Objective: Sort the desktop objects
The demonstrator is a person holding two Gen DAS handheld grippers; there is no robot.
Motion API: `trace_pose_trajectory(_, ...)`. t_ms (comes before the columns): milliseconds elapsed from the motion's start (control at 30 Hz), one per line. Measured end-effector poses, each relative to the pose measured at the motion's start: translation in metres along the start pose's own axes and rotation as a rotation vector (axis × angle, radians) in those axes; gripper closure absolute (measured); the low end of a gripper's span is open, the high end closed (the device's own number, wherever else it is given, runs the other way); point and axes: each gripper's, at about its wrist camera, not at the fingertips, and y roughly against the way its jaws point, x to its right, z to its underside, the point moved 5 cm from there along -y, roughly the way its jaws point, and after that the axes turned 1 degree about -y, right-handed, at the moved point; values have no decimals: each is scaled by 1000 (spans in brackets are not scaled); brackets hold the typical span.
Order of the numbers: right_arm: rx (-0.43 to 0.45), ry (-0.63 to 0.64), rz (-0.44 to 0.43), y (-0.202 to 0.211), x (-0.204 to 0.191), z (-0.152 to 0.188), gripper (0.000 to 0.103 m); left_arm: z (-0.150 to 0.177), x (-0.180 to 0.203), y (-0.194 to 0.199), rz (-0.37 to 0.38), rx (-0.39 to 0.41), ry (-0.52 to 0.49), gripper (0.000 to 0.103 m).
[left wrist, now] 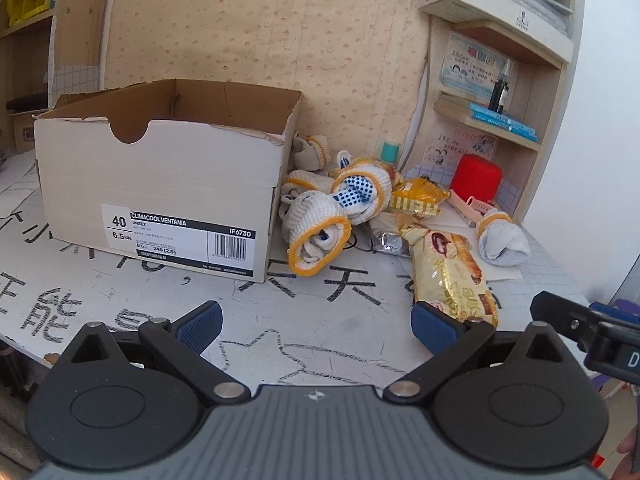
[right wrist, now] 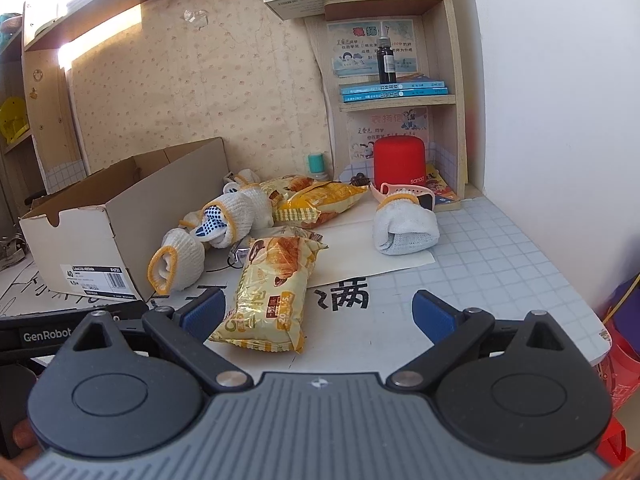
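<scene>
Two grippers, left gripper (left wrist: 316,326) and right gripper (right wrist: 318,314), both spread wide, holding nothing. Nearest snack packet (right wrist: 270,292) just ahead, glove rolls (left wrist: 316,236) heaped right of shoe box (left wrist: 160,184). Risk: crinkly wrapper slipping, elbowing neighbours. Bare desk (right wrist: 500,264) right, edge close.

2 wrist fisheyes, low over desk (left wrist: 312,308), facing rear wall; shared: shoebox (left wrist: 160,184), glove pile (right wrist: 224,216), snack packets.

Each hand-held gripper (left wrist: 316,328) has black linkages, blue pads (left wrist: 200,326), silver screws.
</scene>
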Motion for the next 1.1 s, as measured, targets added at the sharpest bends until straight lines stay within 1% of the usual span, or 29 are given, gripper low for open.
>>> trace_pose_trajectory(33,3,-3,4,-1,2,-1,6,1,0,2,24,41,40,0)
trace_pose_trajectory(67,4,-5,9,-1,4,-2,6,1,1,0,36,44,68,0)
trace_pose_trajectory(100,3,-6,18,-3,7,-3,6,1,2,-3,40,29,81,0)
trace_pose_trajectory(133,1,-7,23,-4,9,-4,6,1,5,-8,33,7,77,0)
trace_pose_trajectory(167,1,-9,30,-5,12,-4,6,0,9,-14,23,-13,50,0)
trace_pose_trajectory(267,1,-15,43,-7,22,-6,6,2,20,-24,9,-32,-18,0)
trace_pose_trajectory(400,20,-26,85,-6,39,-14,6,0,42,-36,54,-56,-71,0)
trace_pose_trajectory(467,28,-42,100,-5,50,-17,6,-3,53,-43,84,-64,-66,0)
trace_pose_trajectory(533,36,-63,119,-3,62,-21,6,-6,67,-53,115,-91,-59,0)
trace_pose_trajectory(600,42,-76,136,-1,72,-24,6,-9,80,-61,126,-94,-69,0)
trace_pose_trajectory(733,42,-98,160,-1,90,-30,6,-11,103,-80,116,-109,-118,0)
trace_pose_trajectory(833,39,-109,168,-4,98,-33,6,-7,112,-96,107,-141,-119,1)
trace_pose_trajectory(867,37,-112,170,-5,100,-33,6,-5,113,-101,103,-148,-118,2)
trace_pose_trajectory(933,29,-112,167,-9,103,-34,6,-1,114,-110,100,-176,-115,14)
trace_pose_trajectory(1000,22,-112,167,-12,104,-34,6,0,115,-112,69,-153,-147,16)
trace_pose_trajectory(1033,21,-112,165,-13,104,-33,6,1,114,-114,53,-161,-156,16)
trace_pose_trajectory(1100,14,-115,158,-17,104,-33,6,2,113,-113,42,-140,-172,18)
